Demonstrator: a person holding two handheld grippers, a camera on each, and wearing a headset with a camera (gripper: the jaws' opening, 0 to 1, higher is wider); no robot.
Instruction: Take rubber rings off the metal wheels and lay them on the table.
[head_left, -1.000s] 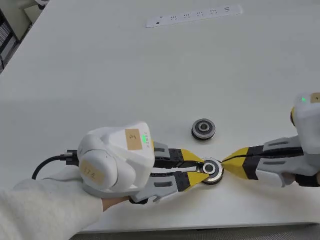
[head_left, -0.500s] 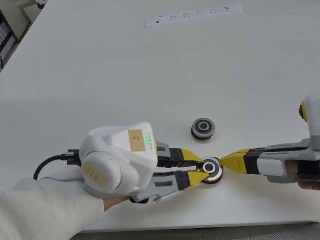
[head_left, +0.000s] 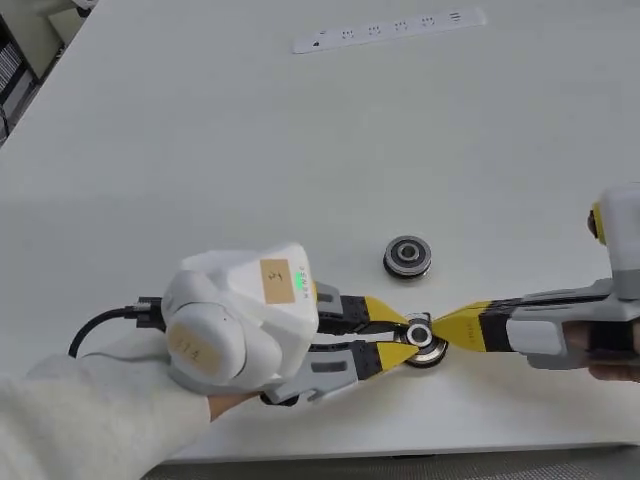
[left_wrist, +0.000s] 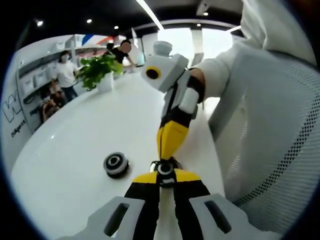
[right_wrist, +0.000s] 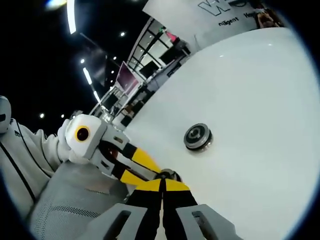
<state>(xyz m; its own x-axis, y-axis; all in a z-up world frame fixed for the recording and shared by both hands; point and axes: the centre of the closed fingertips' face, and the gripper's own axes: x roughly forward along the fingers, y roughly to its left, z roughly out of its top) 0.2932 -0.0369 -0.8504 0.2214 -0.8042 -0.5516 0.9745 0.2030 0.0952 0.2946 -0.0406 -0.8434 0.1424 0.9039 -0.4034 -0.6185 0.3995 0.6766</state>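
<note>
1. Left hand-held gripper (head_left: 408, 338): held in a hand from which a white sleeve (head_left: 70, 425) extends. Its yellow-tipped jaws sit on opposite sides of a metal wheel (head_left: 424, 340) and are clamped on it. A black cable (head_left: 95, 328) leaves the rear of the body.
2. Right hand-held gripper (head_left: 442, 328): points towards the left one, tip to tip. Its jaws are together, and the tips touch the rim of the clamped wheel on the side away from the left hand-held gripper. Whether they pinch the rubber band of that wheel cannot be told.
3. Clamped wheel, left gripper view: the wheel (left_wrist: 165, 169) lies flat on the tabletop (left_wrist: 75, 150) between the left jaw tips, with the right hand-held gripper (left_wrist: 167, 155) coming down onto its far edge.
4. Clamped wheel, right gripper view: the wheel (right_wrist: 169, 175) sits just beyond the closed right jaw tips, and the left hand-held gripper (right_wrist: 152, 173) reaches it from the far side.
5. Second wheel (head_left: 407, 257): lies flat on the tabletop, near the meeting jaw tips but apart from both hand-held grippers, with its dark rubber ring (head_left: 388, 262) on the rim.
6. Power strip (head_left: 390, 31): white, well beyond both hand-held grippers at the far edge of the tabletop.
</note>
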